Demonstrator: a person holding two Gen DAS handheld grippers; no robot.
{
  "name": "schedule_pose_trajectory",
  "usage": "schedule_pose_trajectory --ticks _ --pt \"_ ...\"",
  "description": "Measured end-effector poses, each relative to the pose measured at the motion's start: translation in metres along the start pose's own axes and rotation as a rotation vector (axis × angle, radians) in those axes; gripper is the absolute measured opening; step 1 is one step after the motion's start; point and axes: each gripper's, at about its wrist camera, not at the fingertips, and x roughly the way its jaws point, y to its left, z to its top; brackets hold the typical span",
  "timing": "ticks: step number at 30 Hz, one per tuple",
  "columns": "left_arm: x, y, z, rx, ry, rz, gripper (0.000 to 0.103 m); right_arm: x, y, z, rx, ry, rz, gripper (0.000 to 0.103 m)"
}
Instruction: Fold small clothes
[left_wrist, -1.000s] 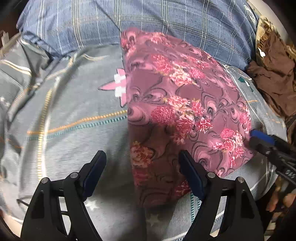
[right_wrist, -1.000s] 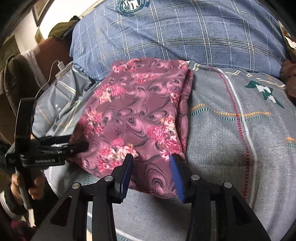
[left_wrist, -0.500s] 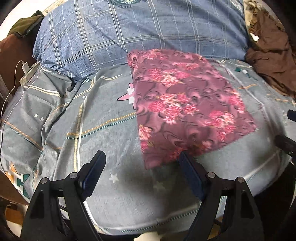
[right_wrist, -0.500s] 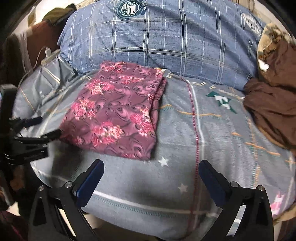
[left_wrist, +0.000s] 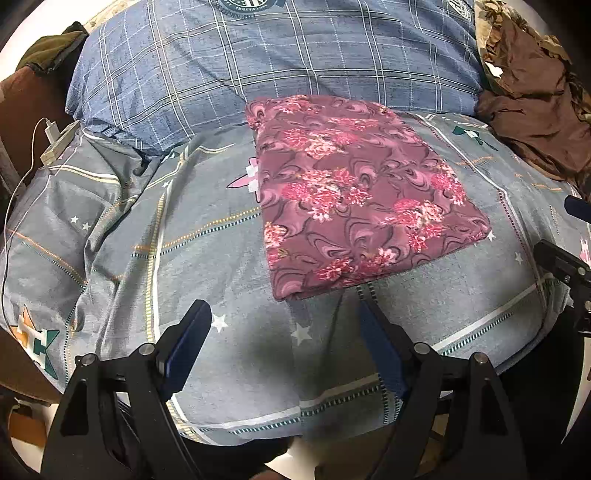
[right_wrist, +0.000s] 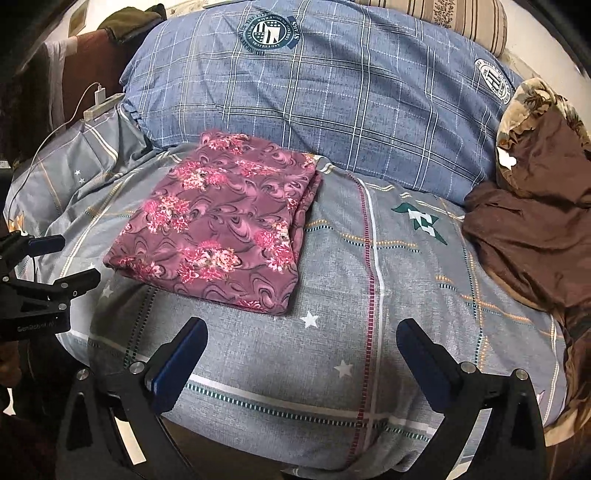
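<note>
A maroon floral garment (left_wrist: 362, 199) lies folded into a flat rectangle on the grey patterned bedspread (left_wrist: 184, 240), just in front of the blue plaid pillow. My left gripper (left_wrist: 282, 317) is open and empty, a little short of the garment's near edge. In the right wrist view the same folded garment (right_wrist: 221, 229) sits left of centre. My right gripper (right_wrist: 303, 332) stands wide open over bare bedspread (right_wrist: 369, 295), holding nothing. Each gripper shows at the edge of the other's view: the right gripper (left_wrist: 569, 236) and the left gripper (right_wrist: 55, 258).
A big blue plaid pillow (right_wrist: 314, 92) fills the back of the bed. Crumpled brown clothes (right_wrist: 535, 221) are piled at the right. A white charger with its cable (left_wrist: 55, 144) lies at the far left. The bed's front edge runs just under the grippers.
Both grippers have drawn back and up from the garment. The right jaws, narrow at the garment's near edge a second ago, now stand wide. The garment lies flat, untouched.
</note>
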Motion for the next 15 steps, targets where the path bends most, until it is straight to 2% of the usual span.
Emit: schedule_pose_trajectory --ticks 10,15 --pt "0.002 -0.005 -0.001 -0.007 0.019 -0.053 0.082 0.007 -0.001 -0.003 0.018 0.026 0.001 0.103" --pt "-0.008 -0.007 0.005 0.003 -0.021 -0.074 0.082 0.010 -0.004 -0.001 0.029 0.032 0.005 0.103"
